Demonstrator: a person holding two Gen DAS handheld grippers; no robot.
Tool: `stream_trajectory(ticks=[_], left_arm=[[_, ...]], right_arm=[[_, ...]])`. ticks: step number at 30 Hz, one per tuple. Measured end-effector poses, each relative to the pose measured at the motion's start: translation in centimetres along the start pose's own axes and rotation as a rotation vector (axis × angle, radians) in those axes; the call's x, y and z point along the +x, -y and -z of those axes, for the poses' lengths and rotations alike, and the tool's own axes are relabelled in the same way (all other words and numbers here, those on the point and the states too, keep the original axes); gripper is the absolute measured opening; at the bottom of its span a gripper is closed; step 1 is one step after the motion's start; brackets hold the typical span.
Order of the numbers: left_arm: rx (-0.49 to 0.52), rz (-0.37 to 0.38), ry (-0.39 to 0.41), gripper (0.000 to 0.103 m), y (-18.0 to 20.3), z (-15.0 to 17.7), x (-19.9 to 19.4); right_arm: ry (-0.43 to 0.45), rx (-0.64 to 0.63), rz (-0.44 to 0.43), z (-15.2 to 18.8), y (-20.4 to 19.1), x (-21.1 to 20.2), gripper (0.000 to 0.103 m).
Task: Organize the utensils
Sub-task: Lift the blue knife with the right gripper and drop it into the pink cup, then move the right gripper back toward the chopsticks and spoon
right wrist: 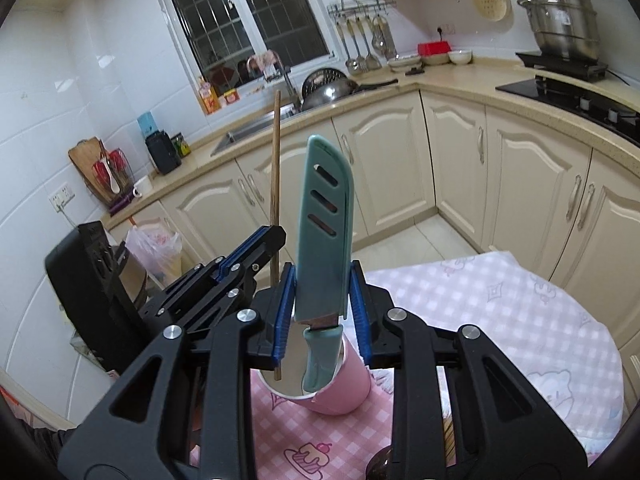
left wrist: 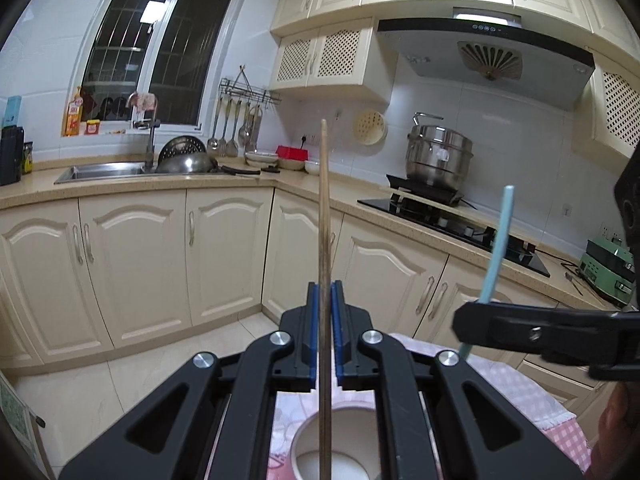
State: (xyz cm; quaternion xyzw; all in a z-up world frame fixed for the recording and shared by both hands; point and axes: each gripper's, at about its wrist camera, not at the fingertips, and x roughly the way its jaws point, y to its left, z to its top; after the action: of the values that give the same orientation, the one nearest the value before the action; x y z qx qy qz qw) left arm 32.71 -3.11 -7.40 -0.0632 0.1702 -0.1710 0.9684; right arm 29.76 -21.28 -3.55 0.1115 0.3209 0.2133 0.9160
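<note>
Now two black claws hover side by side above a pink cup on a tabletop draped in a soft pink-and-white checked cloth with cartoon prints.

Left claw: its blue ribbed pads are pressed nearly together on a thin, round wooden chopstick. The chopstick stands almost upright, its long axis vertical. One end rises well above the claw; the other end drops below it into the cup's white mouth.

Right claw: its blue pads stand narrowly apart, clamped on a knife in a smooth teal plastic sheath. The sheath is flat and broad, with a rounded top and three slanted slots. The knife stands nearly upright, blade end pointing up above the claw. Its teal handle hangs below the claw, with its butt inside the cup. A sliver of brownish blade shows between sheath and handle.

The cup is a smooth cylinder, pink outside and white inside, sitting directly beneath both claws. From the left claw's camera the knife shows only as a thin pale-blue edge to the right.
</note>
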Motion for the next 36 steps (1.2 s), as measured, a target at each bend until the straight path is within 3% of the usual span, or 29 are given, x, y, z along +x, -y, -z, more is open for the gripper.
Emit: stream_trajectory(ticks=[1, 2, 3, 4, 5, 10, 12, 18, 26, 36], left_arm=[[0.004, 0.003, -0.005, 0.008, 0.0, 0.2, -0.1], [0.01, 0.002, -0.007, 0.017, 0.0, 0.3, -0.3], [0.018, -0.002, -0.007, 0.036, 0.0, 0.5, -0.7], [0.023, -0.005, -0.002, 0.043, 0.0, 0.6, -1.1], [0.025, -0.003, 0.006, 0.053, -0.1, 0.6, -1.5], [0.031, -0.012, 0.014, 0.076, -0.3, 0.5, -3.5], [0.027, -0.008, 0.012, 0.087, -0.3, 0.3, -4.2], [0.028, -0.046, -0.034, 0.094, -0.4, -0.3, -5.7], [0.055, -0.094, -0.082, 0.094, -0.3, -0.2, -8.4], [0.078, -0.076, -0.143, 0.094, 1.1, 1.3, -10.1]], right_arm=[[-0.005, 0.005, -0.005, 0.0, 0.1, 0.1, 0.028], [-0.01, 0.013, -0.015, 0.1, 0.3, 0.2, 0.028], [-0.014, 0.02, -0.023, 0.1, 0.4, 0.2, 0.032], [-0.013, 0.028, -0.024, 0.1, 0.6, 0.1, 0.037], [-0.004, 0.032, -0.021, 0.2, 0.7, -0.1, 0.055], [0.012, 0.059, -0.021, 0.4, 1.2, -1.1, 0.064], [0.026, 0.074, -0.017, 0.6, 1.5, -1.6, 0.076], [0.057, 0.123, 0.013, 1.4, 2.8, -3.9, 0.095], [0.049, 0.149, 0.102, 2.8, 4.2, -6.9, 0.095], [0.008, 0.174, 0.197, 5.2, 5.4, -9.9, 0.095]])
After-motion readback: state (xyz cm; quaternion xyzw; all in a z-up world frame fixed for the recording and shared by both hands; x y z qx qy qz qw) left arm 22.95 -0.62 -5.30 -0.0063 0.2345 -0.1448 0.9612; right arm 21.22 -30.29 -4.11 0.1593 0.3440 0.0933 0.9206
